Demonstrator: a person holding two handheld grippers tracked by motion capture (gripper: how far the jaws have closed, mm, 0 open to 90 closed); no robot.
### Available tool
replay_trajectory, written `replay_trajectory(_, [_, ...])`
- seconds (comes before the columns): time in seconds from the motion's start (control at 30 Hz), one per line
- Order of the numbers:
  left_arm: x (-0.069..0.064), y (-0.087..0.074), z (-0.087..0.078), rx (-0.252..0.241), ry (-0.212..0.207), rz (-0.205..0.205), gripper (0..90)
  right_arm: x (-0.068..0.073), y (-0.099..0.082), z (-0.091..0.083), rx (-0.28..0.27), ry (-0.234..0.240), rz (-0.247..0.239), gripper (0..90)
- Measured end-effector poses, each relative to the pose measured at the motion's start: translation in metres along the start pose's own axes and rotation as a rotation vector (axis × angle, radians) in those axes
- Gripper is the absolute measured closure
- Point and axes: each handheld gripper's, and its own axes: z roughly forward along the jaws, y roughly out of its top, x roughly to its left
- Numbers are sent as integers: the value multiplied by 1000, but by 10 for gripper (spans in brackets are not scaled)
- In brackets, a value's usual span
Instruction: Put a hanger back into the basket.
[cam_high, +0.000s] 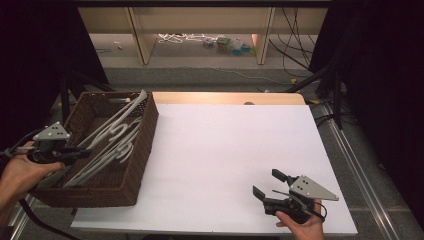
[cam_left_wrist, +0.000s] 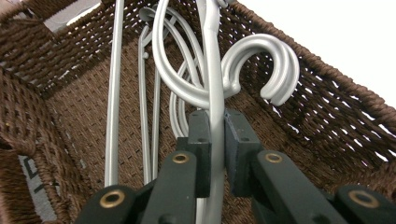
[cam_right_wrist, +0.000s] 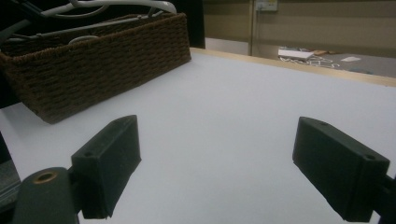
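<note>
My left gripper (cam_left_wrist: 215, 154) reaches into the wicker basket (cam_high: 145, 135) at the counter's (cam_high: 225, 165) left edge, clenched on one grey hanger (cam_left_wrist: 212, 93), probably to lift it free of the tangle. My right gripper (cam_high: 267, 186) waits spread wide, empty, over the white counter.

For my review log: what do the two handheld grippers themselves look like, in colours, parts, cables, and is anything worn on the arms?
Both are black handheld tools. The left claw and the right claw each carry a grey three-cornered plate dotted with small dark holes. Seen close in the gripper views, the jaws are matt black blocks on black arms with brass-coloured rivets. A black cable trails from the left one. No sleeves are visible on the forearms in the high view.
</note>
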Motion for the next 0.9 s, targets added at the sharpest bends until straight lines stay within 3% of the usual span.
replay_trajectory(0.33, [-1,-10,23,26,-19,-40,822,0,0,0,8,-3,-4,159])
replay_trajectory(0.7, [-1,-13,38,64,-39,-49,820,0,0,0,-7,-2,-2,159])
replay_trajectory(0.77, [0,-14,41,68,-32,-52,820,0,1,-1,10,-2,-5,159])
replay_trajectory(0.83, [0,-15,42,73,-34,-50,820,0,0,1,-12,3,0,159])
replay_trajectory(0.9, [-1,-16,45,76,-49,-57,819,0,0,-1,8,-1,-3,159])
